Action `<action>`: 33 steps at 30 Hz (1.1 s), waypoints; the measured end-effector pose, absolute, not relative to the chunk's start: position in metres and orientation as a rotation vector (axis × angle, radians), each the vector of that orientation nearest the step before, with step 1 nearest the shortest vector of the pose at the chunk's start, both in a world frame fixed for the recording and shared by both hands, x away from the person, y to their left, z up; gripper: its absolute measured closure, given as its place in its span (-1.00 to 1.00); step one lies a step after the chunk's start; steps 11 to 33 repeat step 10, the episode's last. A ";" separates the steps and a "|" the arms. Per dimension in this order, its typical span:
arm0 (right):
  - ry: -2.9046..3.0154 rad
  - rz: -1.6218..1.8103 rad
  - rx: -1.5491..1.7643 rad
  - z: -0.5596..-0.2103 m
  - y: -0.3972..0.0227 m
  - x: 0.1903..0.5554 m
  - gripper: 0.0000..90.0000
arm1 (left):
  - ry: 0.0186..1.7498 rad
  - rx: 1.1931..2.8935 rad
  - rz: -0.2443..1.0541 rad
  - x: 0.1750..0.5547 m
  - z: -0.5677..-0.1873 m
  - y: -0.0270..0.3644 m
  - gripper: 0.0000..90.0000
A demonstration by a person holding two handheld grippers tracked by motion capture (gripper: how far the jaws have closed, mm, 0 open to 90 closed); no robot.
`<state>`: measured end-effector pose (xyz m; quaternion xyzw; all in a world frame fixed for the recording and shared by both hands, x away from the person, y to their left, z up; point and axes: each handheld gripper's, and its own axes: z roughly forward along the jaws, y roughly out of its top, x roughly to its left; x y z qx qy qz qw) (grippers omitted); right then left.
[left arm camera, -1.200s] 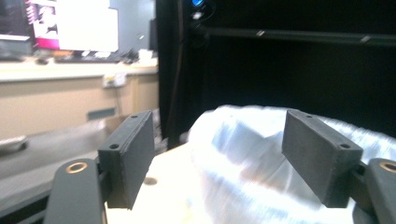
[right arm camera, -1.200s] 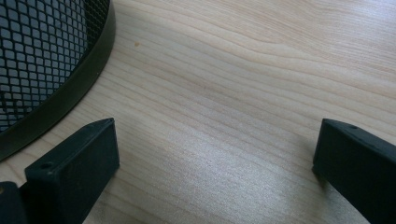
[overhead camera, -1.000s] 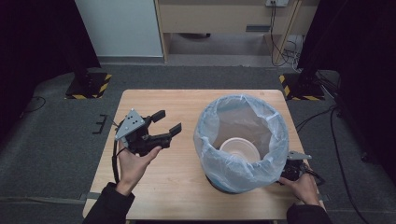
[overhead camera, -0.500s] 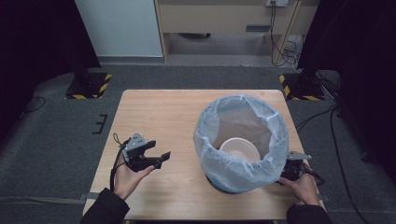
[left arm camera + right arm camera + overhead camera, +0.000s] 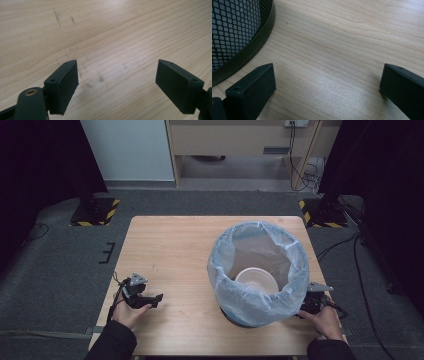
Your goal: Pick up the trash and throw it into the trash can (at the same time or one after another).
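Observation:
A black mesh bin (image 5: 234,32), lined with a pale blue plastic bag (image 5: 257,270), stands on the right half of the wooden table (image 5: 175,245). My left gripper (image 5: 156,299) is held low over the table's near left corner, well apart from the bin. Its jaws have just been opening; they stand open with only bare wood between them (image 5: 117,63). My right gripper (image 5: 306,306) rests at the bin's near right foot, partly hidden by the bag. It is open (image 5: 328,67) over bare wood, with the bin's base rim just left of its left jaw.
Something round and white (image 5: 256,281) shows at the bottom inside the bag. Grey carpet surrounds the table, with yellow-black striped stand feet (image 5: 95,212) at the far left and far right and cables (image 5: 345,245) on the floor at the right.
My left gripper has come down from the table's middle to its near left corner, just above the wood. The right gripper and the bin have stayed put.

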<state>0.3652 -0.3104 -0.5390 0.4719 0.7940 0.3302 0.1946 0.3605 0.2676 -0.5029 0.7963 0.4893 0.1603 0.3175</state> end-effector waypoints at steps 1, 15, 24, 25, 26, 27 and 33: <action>2.226 0.926 1.323 -0.539 -0.310 0.365 -0.99 | 1.292 2.101 0.425 0.361 -0.504 0.268 -0.61; 2.226 0.926 1.322 -0.539 -0.310 0.365 -0.99 | 1.301 2.142 0.410 0.365 -0.511 0.268 -0.66; 2.226 0.926 1.322 -0.539 -0.310 0.365 -0.99 | 1.301 2.142 0.410 0.365 -0.511 0.268 -0.66; 2.226 0.926 1.322 -0.539 -0.310 0.365 -0.99 | 1.301 2.142 0.410 0.365 -0.511 0.268 -0.66; 2.226 0.926 1.322 -0.539 -0.310 0.365 -0.99 | 1.301 2.142 0.410 0.365 -0.511 0.268 -0.66; 2.226 0.926 1.322 -0.539 -0.310 0.365 -0.99 | 1.301 2.142 0.410 0.365 -0.511 0.268 -0.66; 2.226 0.926 1.322 -0.539 -0.310 0.365 -0.99 | 1.301 2.142 0.410 0.365 -0.511 0.268 -0.66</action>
